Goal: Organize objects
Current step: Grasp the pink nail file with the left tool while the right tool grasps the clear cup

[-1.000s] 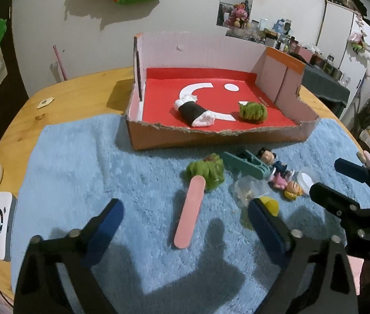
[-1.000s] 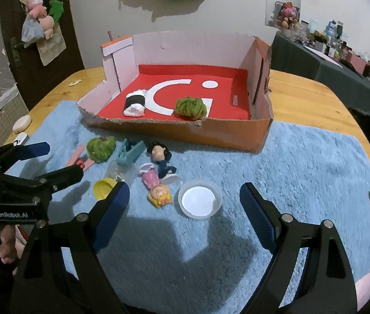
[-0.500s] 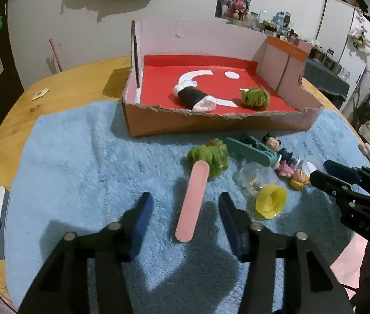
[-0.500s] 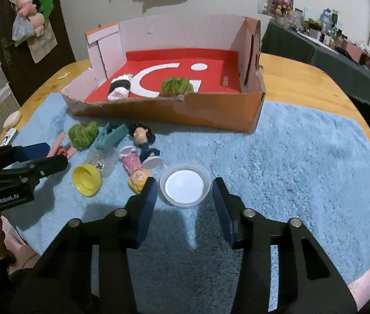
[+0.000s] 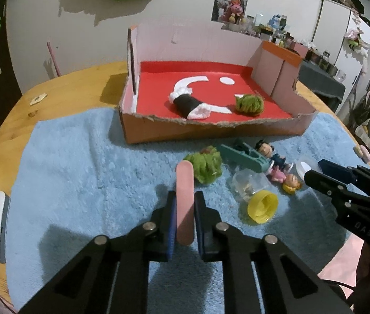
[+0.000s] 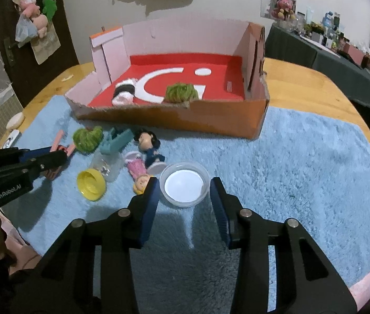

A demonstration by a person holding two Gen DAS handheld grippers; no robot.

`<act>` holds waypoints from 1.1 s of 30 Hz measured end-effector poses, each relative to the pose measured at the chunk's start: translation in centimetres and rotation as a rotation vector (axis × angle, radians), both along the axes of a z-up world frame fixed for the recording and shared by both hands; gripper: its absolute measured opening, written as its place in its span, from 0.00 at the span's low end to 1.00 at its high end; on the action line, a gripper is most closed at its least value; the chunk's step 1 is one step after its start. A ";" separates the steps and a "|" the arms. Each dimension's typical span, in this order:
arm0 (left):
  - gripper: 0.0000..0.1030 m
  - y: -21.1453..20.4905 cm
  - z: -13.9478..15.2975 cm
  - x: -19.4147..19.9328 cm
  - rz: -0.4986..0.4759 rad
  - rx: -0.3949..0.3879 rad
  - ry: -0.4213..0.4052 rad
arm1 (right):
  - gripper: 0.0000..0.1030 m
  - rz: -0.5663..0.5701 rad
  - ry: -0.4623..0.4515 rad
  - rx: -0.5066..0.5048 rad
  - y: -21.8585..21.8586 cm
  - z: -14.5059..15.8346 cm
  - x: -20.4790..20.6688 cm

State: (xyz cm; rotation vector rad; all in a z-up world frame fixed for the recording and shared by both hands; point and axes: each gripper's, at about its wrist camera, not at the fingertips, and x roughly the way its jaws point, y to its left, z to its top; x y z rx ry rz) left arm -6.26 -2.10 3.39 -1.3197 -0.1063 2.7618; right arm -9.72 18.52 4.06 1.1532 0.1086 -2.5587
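The left gripper [image 5: 185,210] is clamped on the near end of the pink stick [image 5: 184,191], whose far end reaches the green pompom [image 5: 206,166] ahead. The right gripper [image 6: 183,196] grips the white lid [image 6: 184,187] between its pads, the cardboard box [image 6: 211,120] lying farther ahead.

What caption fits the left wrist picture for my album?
Left gripper shut on a pink stick, with toys on the blue towel before a cardboard box.

I see the box [image 6: 174,120] on the towel [image 6: 302,157]; before it lie figurines [image 6: 147,144] and lid [image 6: 184,187].
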 end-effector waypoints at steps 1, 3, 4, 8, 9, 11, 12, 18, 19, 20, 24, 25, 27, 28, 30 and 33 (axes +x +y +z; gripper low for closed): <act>0.13 0.0 0.2 0.0 0.000 0.001 0.004 | 0.37 0.002 0.004 -0.002 0.0 0.2 0.0; 0.13 0.0 0.5 0.1 -0.002 0.004 0.011 | 0.37 0.007 0.012 -0.007 -0.1 0.6 0.1; 0.13 0.0 0.6 0.1 -0.003 0.005 0.014 | 0.37 0.010 0.016 -0.010 -0.2 0.8 0.2; 0.13 0.0 1.2 0.3 -0.006 0.008 0.028 | 0.37 0.021 0.029 -0.017 -0.4 1.5 0.4; 0.13 0.0 1.3 0.2 -0.009 0.008 0.031 | 0.37 0.025 0.033 -0.018 -0.5 1.7 0.4; 0.13 0.1 1.5 0.2 -0.012 0.006 0.035 | 0.37 0.031 0.039 -0.020 -0.7 2.0 0.5; 0.13 0.2 1.6 0.2 -0.012 0.007 0.037 | 0.37 0.034 0.041 -0.022 -0.8 2.2 0.6; 0.13 0.3 2.0 0.1 -0.020 0.015 0.044 | 0.37 0.043 0.049 -0.028 -1.0 2.7 0.6; 0.13 0.4 2.1 0.1 -0.020 0.015 0.047 | 0.37 0.044 0.050 -0.030 -1.0 2.7 0.6; 0.13 0.4 2.3 0.0 -0.021 0.015 0.050 | 0.37 0.045 0.051 -0.031 -1.1 2.8 0.6; 0.13 0.6 2.7 -0.2 -0.025 0.016 0.060 | 0.37 0.048 0.062 -0.036 -1.2 3.3 0.5; 0.13 0.7 2.8 -0.4 -0.027 0.016 0.062 | 0.37 0.049 0.064 -0.038 -1.2 3.4 0.5; 0.13 0.7 3.0 -0.5 -0.030 0.016 0.064 | 0.37 0.051 0.066 -0.040 -1.2 3.6 0.3; 0.13 0.8 3.0 -0.6 -0.032 0.016 0.065 | 0.37 0.052 0.067 -0.040 -1.3 3.6 0.3; 0.13 0.9 3.0 -0.8 -0.033 0.017 0.065 | 0.37 0.055 0.068 -0.042 -1.3 3.7 0.1; 0.13 1.0 3.2 -1.2 -0.034 0.020 0.066 | 0.37 0.059 0.069 -0.045 -1.4 3.9 -0.2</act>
